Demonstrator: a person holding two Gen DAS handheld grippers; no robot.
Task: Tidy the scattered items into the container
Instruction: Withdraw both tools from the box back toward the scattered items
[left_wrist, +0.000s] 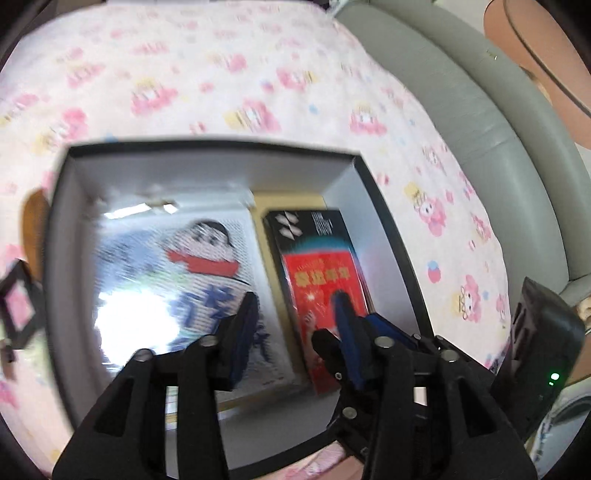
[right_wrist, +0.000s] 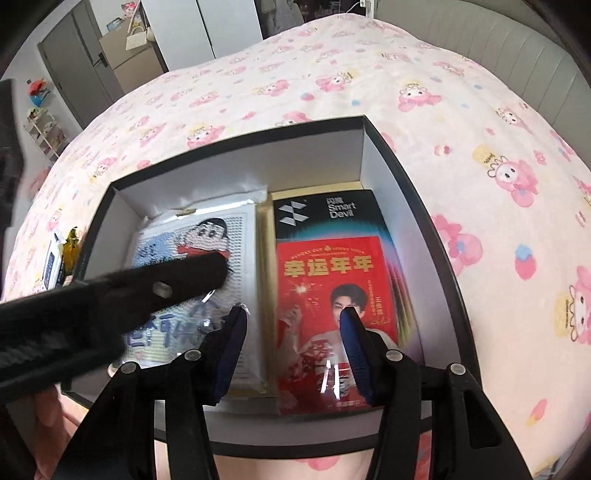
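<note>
One box (right_wrist: 413, 184), black outside and white inside, open-topped on a pink cartoon-print bedspread (right_wrist: 461, 122). Inside the box, two flat items side by side: on its left half one clear packet (right_wrist: 243, 236) printed with a cartoon boy in a red scarf, on its right half one red-and-black pack (right_wrist: 332, 266) marked "Smart Devil", with a man's portrait low on the face. Between the two, a gold strip of the box floor showing. Outside the box, against its left wall, two small things on the bedspread: one white-and-blue wrapper (right_wrist: 51, 264) and one yellowish piece (right_wrist: 72, 240), too small to name. Two grippers over the box. Right gripper (right_wrist: 293, 334) above the near end, blue-padded fingers spread wide and holding nothing, one tip over the packet's near edge, the other over the pack. Left gripper (left_wrist: 295, 314) likewise spread apart and empty in its own blurred view, one finger over the packet (left_wrist: 177, 266), the other over the pack (left_wrist: 317, 269); box rim (left_wrist: 207, 146) beyond. From the right wrist view, one black finger (right_wrist: 177, 280) of the left gripper reaching in from the box's left, its tip over the packet. Beyond the box's right side, a grey padded headboard (left_wrist: 480, 110).
</note>
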